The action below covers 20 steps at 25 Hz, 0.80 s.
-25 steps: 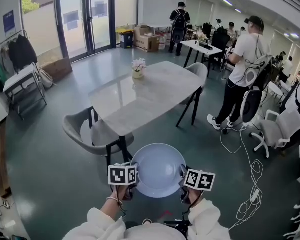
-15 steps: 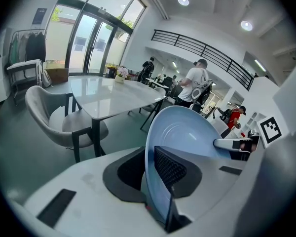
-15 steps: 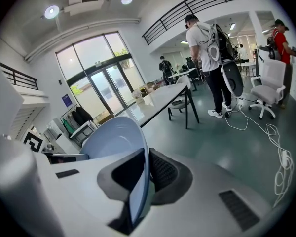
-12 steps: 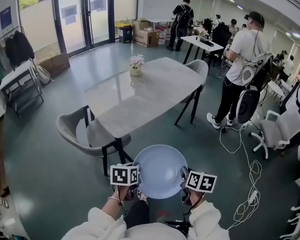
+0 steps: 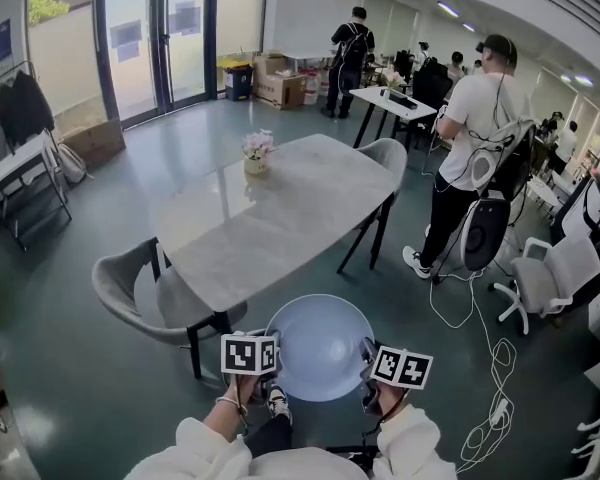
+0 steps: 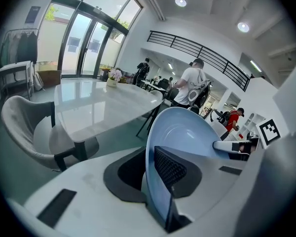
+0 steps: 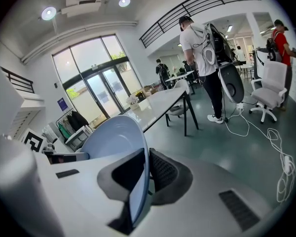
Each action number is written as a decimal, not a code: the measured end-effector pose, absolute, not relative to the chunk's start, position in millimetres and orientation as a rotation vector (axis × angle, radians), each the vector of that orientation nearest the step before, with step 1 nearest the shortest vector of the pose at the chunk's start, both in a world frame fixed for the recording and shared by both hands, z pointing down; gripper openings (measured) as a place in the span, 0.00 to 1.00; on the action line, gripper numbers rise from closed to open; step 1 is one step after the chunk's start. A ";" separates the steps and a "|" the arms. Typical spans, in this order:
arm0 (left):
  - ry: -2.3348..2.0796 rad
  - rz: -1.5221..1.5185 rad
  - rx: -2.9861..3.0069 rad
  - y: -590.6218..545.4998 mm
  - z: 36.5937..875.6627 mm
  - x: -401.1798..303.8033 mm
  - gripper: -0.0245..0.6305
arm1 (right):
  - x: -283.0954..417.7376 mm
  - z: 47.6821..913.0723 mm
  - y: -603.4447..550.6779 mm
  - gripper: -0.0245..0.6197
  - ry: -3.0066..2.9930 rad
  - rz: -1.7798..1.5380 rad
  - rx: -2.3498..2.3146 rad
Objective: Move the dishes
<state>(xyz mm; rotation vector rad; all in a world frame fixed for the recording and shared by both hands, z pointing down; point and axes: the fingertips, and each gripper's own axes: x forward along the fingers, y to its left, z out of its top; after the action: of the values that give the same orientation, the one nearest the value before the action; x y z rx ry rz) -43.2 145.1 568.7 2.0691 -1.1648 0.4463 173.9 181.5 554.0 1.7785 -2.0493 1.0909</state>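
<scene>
Open office floor: pale blue dish point(image 5: 318, 346) held short of the marble table point(image 5: 270, 218).
Head view: dish just off the table's near end, left gripper point(image 5: 264, 356) and right gripper point(image 5: 366, 364) at opposite rims. Left gripper view: jaws pinch the rim, table beyond. Right gripper view: jaws clamp the other rim, table beyond.

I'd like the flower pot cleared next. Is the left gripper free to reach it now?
Probably not: the left gripper is shut on the rim of the blue bowl, the right gripper holds the opposite side, and the flower pot stands far down the table.
</scene>
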 end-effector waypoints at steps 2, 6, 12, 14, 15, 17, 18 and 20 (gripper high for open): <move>-1.171 0.437 2.074 123.9 564.4 -43.7 0.10 | 173.1 550.2 161.3 0.17 -2.058 1.087 1.778; -1.183 0.432 2.066 85.1 559.4 -44.9 0.10 | 171.7 546.9 123.9 0.17 -2.062 1.090 1.768; -1.181 0.446 2.057 47.4 565.6 -36.6 0.10 | 180.6 549.3 82.4 0.17 -2.065 1.090 1.762; -1.179 0.453 2.059 32.4 564.0 -35.5 0.10 | 181.9 549.2 66.8 0.17 -2.062 1.100 1.766; -1.178 0.455 2.061 24.2 562.5 -35.9 0.10 | 181.4 548.7 58.8 0.17 -2.061 1.105 1.767; -1.179 0.458 2.064 8.3 559.6 -36.3 0.10 | 180.7 547.6 43.5 0.17 -2.062 1.111 1.767; -1.181 0.457 2.066 0.5 558.2 -35.9 0.10 | 181.2 547.0 35.8 0.17 -2.065 1.112 1.766; -1.188 0.452 2.070 -15.8 555.9 -34.3 0.10 | 182.7 545.6 19.2 0.17 -2.072 1.108 1.762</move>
<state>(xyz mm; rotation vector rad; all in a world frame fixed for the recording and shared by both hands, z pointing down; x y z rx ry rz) -34.3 -15.8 555.9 2.0700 -1.1877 0.4523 182.7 19.2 545.6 1.7622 -2.0716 1.1075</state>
